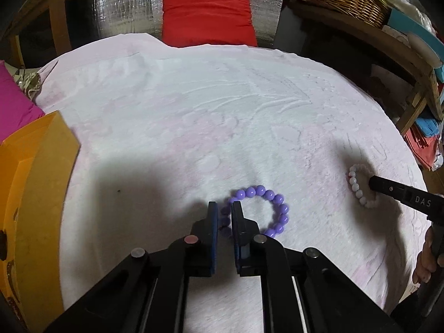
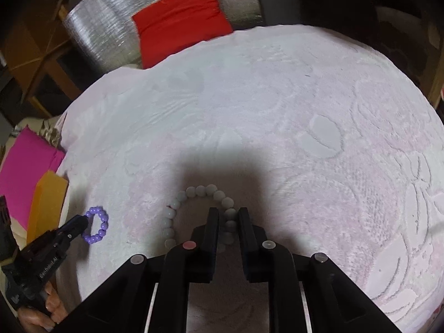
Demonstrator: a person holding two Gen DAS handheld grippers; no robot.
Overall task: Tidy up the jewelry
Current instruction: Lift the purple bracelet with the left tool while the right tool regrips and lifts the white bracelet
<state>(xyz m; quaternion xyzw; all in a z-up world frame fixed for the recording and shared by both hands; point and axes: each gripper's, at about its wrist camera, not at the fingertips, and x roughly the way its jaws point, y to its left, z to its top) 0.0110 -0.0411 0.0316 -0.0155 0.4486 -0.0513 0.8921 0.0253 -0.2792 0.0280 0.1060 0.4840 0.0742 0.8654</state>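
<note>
While left hand-held gripper clamps purple bracelet, right hand-held gripper (marked "DAS") pinches white bracelet.

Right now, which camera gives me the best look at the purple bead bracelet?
The left wrist view: the purple bead bracelet lies close and large on the pale cloth, with the left gripper closed on its near side. The right wrist view shows it small at the left edge, partly hidden behind that gripper's tip.
</note>
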